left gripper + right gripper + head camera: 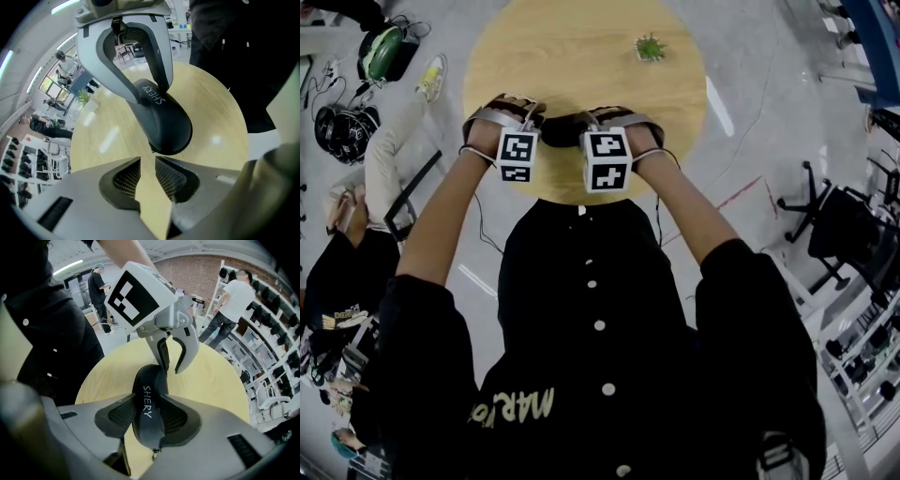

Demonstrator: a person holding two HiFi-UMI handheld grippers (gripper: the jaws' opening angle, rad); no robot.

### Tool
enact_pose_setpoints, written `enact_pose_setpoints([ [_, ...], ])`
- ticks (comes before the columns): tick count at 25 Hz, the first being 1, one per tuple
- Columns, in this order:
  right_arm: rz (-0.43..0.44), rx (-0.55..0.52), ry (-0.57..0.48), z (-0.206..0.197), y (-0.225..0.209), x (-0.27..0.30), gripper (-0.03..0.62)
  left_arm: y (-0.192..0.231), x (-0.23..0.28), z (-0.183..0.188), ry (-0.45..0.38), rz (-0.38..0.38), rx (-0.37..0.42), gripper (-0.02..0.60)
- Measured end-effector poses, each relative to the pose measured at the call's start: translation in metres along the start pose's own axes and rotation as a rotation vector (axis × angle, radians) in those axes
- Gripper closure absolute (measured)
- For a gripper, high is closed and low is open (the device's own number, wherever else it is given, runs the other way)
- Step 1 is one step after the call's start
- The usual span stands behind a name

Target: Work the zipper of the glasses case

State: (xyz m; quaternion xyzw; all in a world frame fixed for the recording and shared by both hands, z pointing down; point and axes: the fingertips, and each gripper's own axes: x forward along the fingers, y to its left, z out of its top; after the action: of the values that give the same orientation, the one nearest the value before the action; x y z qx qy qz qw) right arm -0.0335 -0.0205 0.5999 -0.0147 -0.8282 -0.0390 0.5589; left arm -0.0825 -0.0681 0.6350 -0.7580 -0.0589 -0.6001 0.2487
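Shows only in the right gripper view: right claw [149,405] clamped across the dark glasses case [151,380], lettering up, zipper pull [153,456] dangling at the near end. Shows only in the left gripper view: left claw [147,161] slightly apart, pinching nothing, bare wood in the gap, just short of the case's rounded end. From the head view, only the backs of both claws, side by side over the case at the near edge of the round wooden bench [581,66]; small green plant [650,47] toward the far side. Grey floor [750,56] around, office chair [830,230] at right, shelving [269,305] and brick wall [197,270] behind. Case looks closed, contents hidden
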Motion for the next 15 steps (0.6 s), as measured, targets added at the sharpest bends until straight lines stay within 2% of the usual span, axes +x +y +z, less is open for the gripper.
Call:
enact_pose_setpoints([
  [4, -0.059, 0.075, -0.061, -0.001, -0.007, -0.012, 0.458, -0.002, -0.015, -0.009, 0.013, 0.026, -0.085, 0.478],
  [6, -0.093, 0.145, -0.121, 0.000, -0.012, -0.024, 0.471, 0.000, -0.028, -0.013, -0.009, 0.072, -0.177, 0.476],
  [8, -0.132, 0.244, -0.204, 0.003, -0.019, -0.043, 0.514, 0.006, -0.047, -0.016, -0.053, 0.127, -0.329, 0.477],
  [11, -0.211, 0.429, -0.358, 0.004, -0.035, -0.085, 0.586, 0.024, -0.090, -0.010, -0.192, 0.213, -0.636, 0.514],
  [13, -0.279, 0.539, -0.481, 0.003, -0.045, -0.121, 0.588, 0.040, -0.128, -0.002, -0.318, 0.294, -0.836, 0.562],
  [15, -0.369, 0.647, -0.615, 0.001, -0.056, -0.160, 0.588, 0.056, -0.168, 0.002, -0.431, 0.392, -0.985, 0.577],
])
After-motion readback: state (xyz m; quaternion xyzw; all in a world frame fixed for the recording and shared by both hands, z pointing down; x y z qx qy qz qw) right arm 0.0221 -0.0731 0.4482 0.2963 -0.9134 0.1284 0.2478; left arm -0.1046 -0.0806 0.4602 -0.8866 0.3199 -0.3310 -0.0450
